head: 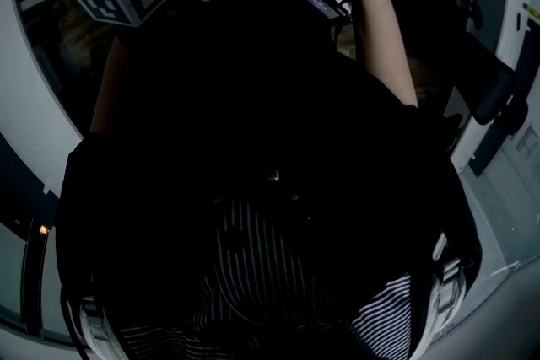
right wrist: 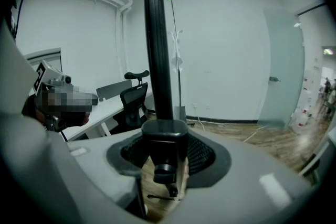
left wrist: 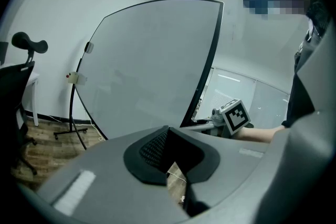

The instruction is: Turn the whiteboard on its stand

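Whiteboard [left wrist: 152, 65]: fills the centre of the left gripper view; edge-on, top centre, in the right gripper view.
Right gripper [right wrist: 164, 165]: jaws clamped on the whiteboard's dark edge.
Left gripper [left wrist: 173, 165]: jaws slightly apart, empty, with the whiteboard beyond them.

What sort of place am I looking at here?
Probably an office or meeting room: a large whiteboard on a stand, a black office chair beside a white desk, plain white walls and a wood-look floor.
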`<state>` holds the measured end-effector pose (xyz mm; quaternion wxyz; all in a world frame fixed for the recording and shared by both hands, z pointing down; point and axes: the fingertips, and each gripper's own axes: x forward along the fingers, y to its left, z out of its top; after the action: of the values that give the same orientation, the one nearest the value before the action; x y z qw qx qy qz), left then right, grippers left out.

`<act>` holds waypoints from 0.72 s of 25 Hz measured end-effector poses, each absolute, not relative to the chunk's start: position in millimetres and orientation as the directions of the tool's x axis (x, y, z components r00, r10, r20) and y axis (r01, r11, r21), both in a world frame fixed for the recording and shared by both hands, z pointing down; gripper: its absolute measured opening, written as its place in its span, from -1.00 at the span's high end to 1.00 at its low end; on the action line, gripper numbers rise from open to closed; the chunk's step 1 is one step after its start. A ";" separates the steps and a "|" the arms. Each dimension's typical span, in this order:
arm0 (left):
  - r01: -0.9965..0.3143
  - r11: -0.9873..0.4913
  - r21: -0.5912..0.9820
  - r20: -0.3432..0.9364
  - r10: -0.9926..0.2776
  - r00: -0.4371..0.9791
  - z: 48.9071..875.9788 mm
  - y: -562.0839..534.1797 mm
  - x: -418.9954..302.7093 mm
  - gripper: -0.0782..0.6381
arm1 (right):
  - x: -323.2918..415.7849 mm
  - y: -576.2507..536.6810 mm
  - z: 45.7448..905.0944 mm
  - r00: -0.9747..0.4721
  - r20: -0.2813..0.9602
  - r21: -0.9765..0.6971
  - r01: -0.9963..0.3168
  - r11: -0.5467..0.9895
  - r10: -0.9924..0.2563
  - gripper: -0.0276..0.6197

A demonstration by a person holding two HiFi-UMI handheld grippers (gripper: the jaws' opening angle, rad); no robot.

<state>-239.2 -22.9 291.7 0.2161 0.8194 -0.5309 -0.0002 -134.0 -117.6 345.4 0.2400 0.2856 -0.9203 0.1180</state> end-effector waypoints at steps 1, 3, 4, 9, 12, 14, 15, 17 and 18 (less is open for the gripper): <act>-0.869 -0.343 0.357 0.227 -0.870 0.437 292.0 -23.2 -239.3 0.77 | -132.5 -120.8 346.1 -0.719 0.512 -0.080 -0.586 0.807 -0.471 0.33; -0.867 -0.343 0.360 0.226 -0.870 0.438 293.6 -22.5 -239.9 0.77 | -130.5 -125.1 348.0 -0.718 0.514 -0.081 -0.585 0.807 -0.468 0.33; -0.867 -0.342 0.362 0.227 -0.870 0.438 294.2 -21.9 -239.9 0.77 | -129.1 -126.4 348.4 -0.723 0.513 -0.082 -0.577 0.812 -0.462 0.33; -0.869 -0.332 0.366 0.226 -0.874 0.429 293.7 -23.8 -241.7 0.77 | -127.0 -129.7 346.8 -0.756 0.508 -0.079 -0.519 0.851 -0.414 0.33; -0.873 -0.327 0.361 0.225 -0.878 0.422 289.8 -34.0 -234.2 0.77 | -122.2 -136.2 343.9 -0.762 0.500 -0.080 -0.513 0.854 -0.411 0.33; -0.874 -0.328 0.358 0.223 -0.879 0.421 286.2 -41.5 -225.8 0.77 | -115.5 -143.7 343.0 -0.759 0.499 -0.082 -0.522 0.849 -0.418 0.33; -0.874 -0.329 0.356 0.223 -0.879 0.422 284.5 -44.8 -220.5 0.77 | -110.2 -147.7 343.1 -0.756 0.501 -0.082 -0.526 0.847 -0.421 0.33; -0.874 -0.330 0.356 0.227 -0.877 0.424 282.0 -55.1 -204.4 0.77 | -92.2 -160.0 342.9 -0.751 0.505 -0.082 -0.531 0.843 -0.425 0.33; -0.874 -0.330 0.357 0.230 -0.876 0.424 281.1 -63.5 -193.1 0.77 | -78.8 -169.5 342.6 -0.749 0.506 -0.082 -0.535 0.841 -0.427 0.33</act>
<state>-193.1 -63.5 281.1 0.2173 0.8153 -0.5366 -0.0022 -78.8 -169.5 342.6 0.2415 0.2591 -0.9285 0.1114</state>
